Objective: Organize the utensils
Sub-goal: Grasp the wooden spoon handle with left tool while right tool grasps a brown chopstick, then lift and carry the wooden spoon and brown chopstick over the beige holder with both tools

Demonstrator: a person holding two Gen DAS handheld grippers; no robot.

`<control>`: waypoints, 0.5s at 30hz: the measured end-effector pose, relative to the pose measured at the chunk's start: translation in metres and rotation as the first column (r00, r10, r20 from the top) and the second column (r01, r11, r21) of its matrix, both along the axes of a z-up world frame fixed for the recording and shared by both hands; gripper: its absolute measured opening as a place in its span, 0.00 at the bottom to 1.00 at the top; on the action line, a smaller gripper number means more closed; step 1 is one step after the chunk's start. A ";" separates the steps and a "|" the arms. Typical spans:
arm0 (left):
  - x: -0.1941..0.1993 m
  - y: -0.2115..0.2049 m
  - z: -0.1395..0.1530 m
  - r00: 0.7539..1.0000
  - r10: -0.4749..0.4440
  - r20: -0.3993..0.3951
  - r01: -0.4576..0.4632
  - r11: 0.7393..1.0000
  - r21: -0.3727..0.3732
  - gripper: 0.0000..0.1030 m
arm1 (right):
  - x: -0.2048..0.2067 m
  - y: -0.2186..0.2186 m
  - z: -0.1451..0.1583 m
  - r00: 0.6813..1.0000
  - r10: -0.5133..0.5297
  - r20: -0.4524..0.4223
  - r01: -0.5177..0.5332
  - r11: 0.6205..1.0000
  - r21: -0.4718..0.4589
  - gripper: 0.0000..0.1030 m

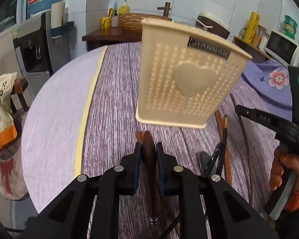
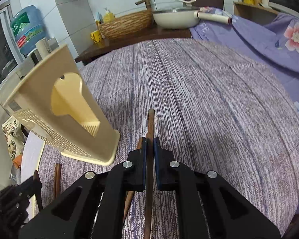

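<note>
On the purple surface both claws are loaded: left claw pinches a dark wooden handle, right claw pinches a chopstick, probably headed for the beige holder between them

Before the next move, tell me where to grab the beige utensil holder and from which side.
Grip the utensil holder by its flared top rim, coming from above with one pad inside the open top. It stands upright on the table, and its broad perforated walls look too wide for a claw. Both claws hold utensils now, so one must empty first.
</note>
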State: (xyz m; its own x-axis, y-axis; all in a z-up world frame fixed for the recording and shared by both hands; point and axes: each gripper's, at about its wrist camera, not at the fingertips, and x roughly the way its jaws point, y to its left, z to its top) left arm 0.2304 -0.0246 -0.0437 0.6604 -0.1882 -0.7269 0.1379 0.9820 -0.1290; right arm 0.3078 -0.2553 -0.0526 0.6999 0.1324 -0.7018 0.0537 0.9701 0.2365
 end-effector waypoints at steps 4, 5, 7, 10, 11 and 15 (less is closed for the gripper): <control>0.004 0.001 0.014 0.999 0.003 0.038 -0.003 1.000 -0.007 0.15 | -0.008 0.000 0.019 0.998 0.015 0.068 -0.013 0.999 -0.030 0.07; 0.005 0.001 0.017 0.999 0.003 0.046 -0.003 1.000 -0.009 0.15 | -0.011 0.000 0.024 0.996 0.020 0.083 -0.017 0.999 -0.032 0.07; 0.004 0.003 0.024 0.998 0.005 0.067 -0.004 1.000 -0.016 0.15 | -0.018 0.000 0.032 0.993 0.024 0.117 -0.019 0.999 -0.044 0.07; 0.001 0.006 0.036 0.994 0.012 0.105 -0.009 1.000 -0.027 0.15 | -0.032 0.001 0.048 0.982 0.038 0.184 -0.025 0.997 -0.072 0.07; -0.001 0.007 0.041 0.993 0.014 0.119 -0.011 0.999 -0.030 0.15 | -0.037 0.002 0.055 0.976 0.047 0.211 -0.028 0.996 -0.090 0.07; -0.009 0.011 0.056 0.983 0.028 0.179 -0.023 0.999 -0.033 0.15 | -0.057 0.006 0.076 0.957 0.070 0.280 -0.038 0.992 -0.120 0.07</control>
